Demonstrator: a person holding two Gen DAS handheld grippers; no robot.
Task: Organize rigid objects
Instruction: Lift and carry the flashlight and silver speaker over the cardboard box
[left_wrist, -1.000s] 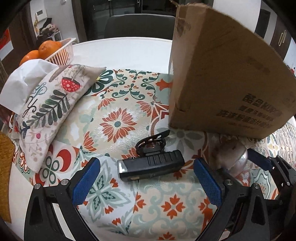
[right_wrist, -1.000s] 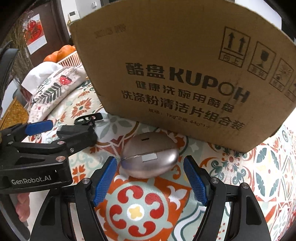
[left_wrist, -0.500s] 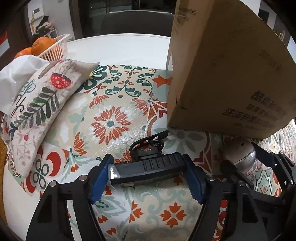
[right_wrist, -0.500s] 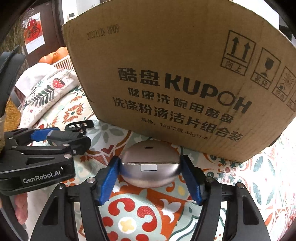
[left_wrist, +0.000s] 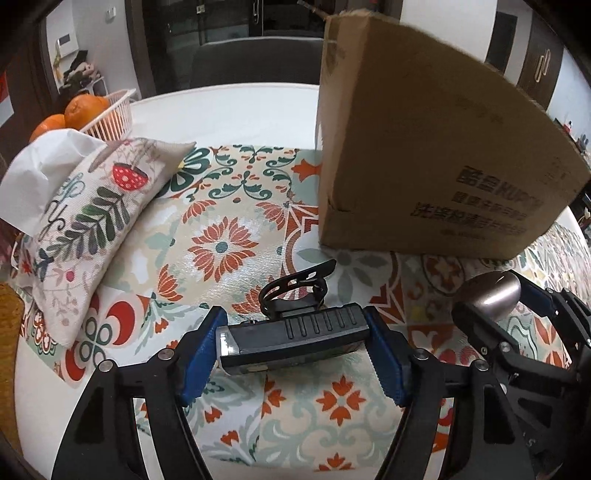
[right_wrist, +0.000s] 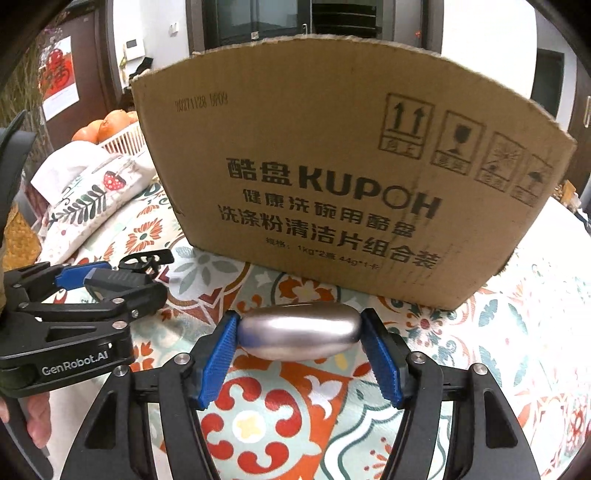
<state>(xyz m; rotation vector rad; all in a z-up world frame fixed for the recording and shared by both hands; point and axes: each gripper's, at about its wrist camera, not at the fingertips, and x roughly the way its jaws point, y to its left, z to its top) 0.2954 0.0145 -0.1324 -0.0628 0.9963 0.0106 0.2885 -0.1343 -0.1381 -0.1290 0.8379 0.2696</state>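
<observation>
My left gripper (left_wrist: 295, 347) is shut on a black bike light (left_wrist: 291, 341) with a strap mount, gripped end to end by the blue pads (left_wrist: 201, 356) and raised a little off the patterned tablecloth (left_wrist: 221, 243). In the right wrist view my right gripper (right_wrist: 299, 343) is shut on a silver oval metal object (right_wrist: 299, 336), also lifted slightly. A large brown cardboard box (right_wrist: 343, 184) stands just behind both. The left gripper (right_wrist: 74, 314) with the light shows at the left of the right view; the silver object (left_wrist: 491, 295) shows at the right of the left view.
A floral cushion (left_wrist: 92, 229) with white tissue (left_wrist: 40, 173) lies at the left. Behind it sits a white basket of oranges (left_wrist: 99, 114). A dark chair (left_wrist: 255, 62) stands at the far side of the round white table (left_wrist: 221, 110).
Both grippers closed from open: the left onto the bike light, the right onto the silver oval object. Both objects now sit slightly higher off the cloth.
</observation>
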